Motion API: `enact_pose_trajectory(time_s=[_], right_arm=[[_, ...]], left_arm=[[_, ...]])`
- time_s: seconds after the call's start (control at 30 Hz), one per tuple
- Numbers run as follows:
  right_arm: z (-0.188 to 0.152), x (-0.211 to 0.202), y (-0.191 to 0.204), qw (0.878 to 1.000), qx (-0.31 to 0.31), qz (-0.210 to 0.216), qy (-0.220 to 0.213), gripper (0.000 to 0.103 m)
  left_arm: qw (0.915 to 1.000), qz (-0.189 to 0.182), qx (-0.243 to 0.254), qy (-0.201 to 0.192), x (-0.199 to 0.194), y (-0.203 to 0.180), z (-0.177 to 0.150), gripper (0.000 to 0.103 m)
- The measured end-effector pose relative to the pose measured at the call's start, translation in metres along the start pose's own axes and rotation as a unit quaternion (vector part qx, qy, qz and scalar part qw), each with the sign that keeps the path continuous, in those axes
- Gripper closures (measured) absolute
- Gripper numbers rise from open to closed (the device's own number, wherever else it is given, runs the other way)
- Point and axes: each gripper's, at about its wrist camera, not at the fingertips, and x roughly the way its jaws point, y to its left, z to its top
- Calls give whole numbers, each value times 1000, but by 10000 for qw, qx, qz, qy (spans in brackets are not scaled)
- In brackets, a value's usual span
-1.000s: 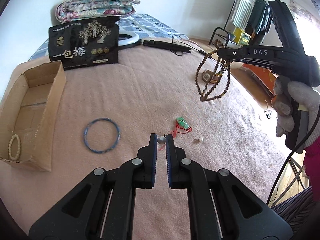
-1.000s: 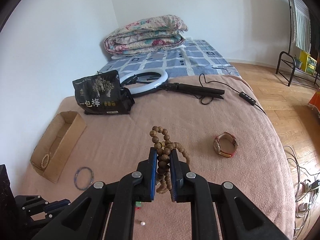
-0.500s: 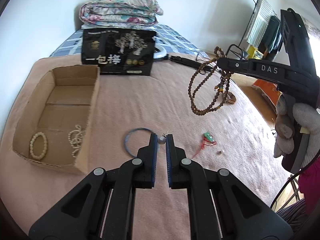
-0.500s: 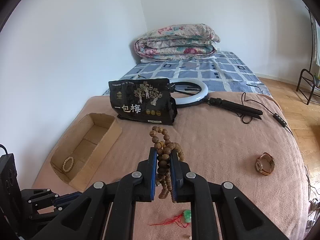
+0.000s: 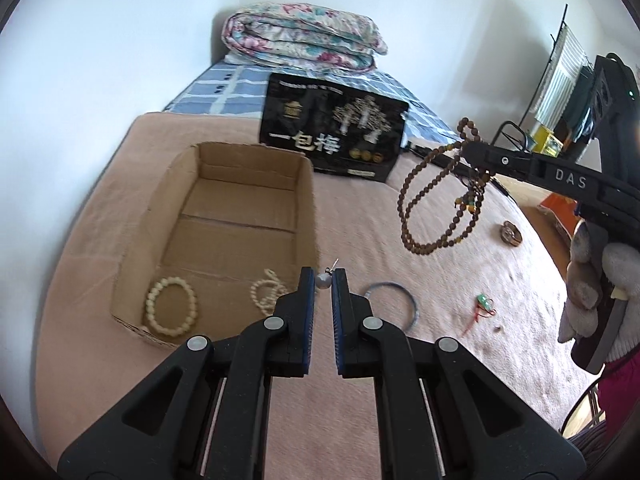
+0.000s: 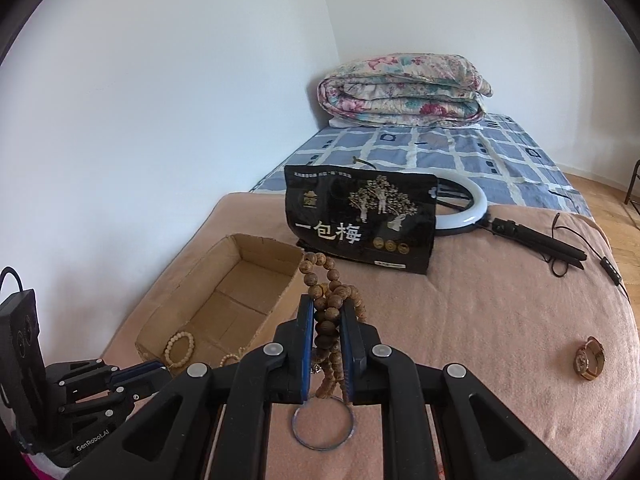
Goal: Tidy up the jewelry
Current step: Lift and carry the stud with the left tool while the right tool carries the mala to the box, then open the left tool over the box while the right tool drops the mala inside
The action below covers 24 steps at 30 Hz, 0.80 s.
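Note:
My left gripper point(image 5: 323, 280) is shut on a small grey pearl earring point(image 5: 323, 279) and holds it above the near right corner of the cardboard box point(image 5: 168, 184). The box holds a cream bead bracelet point(image 5: 172, 310) and a second pale bead string point(image 5: 270, 290). My right gripper point(image 6: 327, 314) is shut on a brown wooden bead necklace point(image 6: 330, 308), which hangs in the air right of the box point(image 5: 440, 204). A blue bangle point(image 5: 394, 300) lies on the pink blanket, also below my right gripper point(image 6: 323, 424).
A green charm with red cord point(image 5: 484, 304) and a tiny bead point(image 5: 497, 329) lie right of the bangle. A watch point(image 6: 590, 358) lies far right. A black snack bag point(image 6: 360, 220), a ring light point(image 6: 468, 208) with cable and a folded quilt point(image 6: 404, 90) stand behind the box.
Both grippers have moved left toward the box with their loads. The box has grown larger and more central in both views; the bangle and charm have shifted right.

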Motion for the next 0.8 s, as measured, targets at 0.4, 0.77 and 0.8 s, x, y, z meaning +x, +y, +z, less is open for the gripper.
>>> enact_pose_trajectory(time_s=[0.4, 0.77, 0.8], right_arm=[[27, 34, 64, 9989, -232, 388, -111, 93], [26, 82, 88, 9981, -326, 517, 83, 93], [25, 86, 89, 9980, -333, 520, 123, 93]], left_arm=[[9993, 285, -241, 34, 6, 60, 11, 97], [9984, 348, -412, 186, 15, 86, 5, 97], [9984, 350, -412, 190, 16, 86, 5, 97]])
